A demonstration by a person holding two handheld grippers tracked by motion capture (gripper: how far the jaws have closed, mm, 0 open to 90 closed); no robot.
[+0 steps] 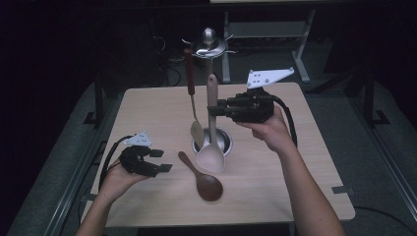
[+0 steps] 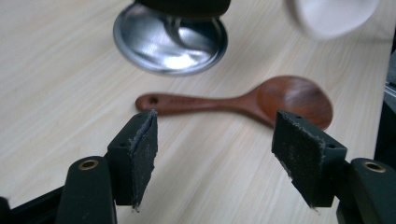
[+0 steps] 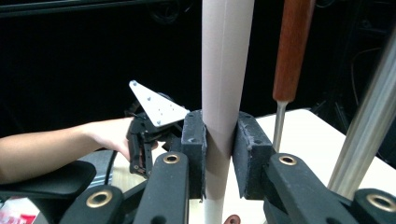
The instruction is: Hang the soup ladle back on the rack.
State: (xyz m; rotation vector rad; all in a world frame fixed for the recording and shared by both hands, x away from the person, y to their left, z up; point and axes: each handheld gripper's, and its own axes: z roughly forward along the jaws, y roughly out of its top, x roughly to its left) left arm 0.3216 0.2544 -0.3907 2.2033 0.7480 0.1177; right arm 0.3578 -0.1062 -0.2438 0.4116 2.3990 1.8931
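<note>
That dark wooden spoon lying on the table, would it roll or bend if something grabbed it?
The wooden spoon looks carved from solid wood, so probably stiff. It lies bowl-up, so its rounded underside might rock when pushed. The slim handle seems easy to pinch, and it is likely light.

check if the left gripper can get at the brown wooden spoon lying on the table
Probably yes. The left gripper is open and empty, aimed at the wooden spoon, with bare table between them. The pale spoon in the right gripper hangs beside it.
</note>
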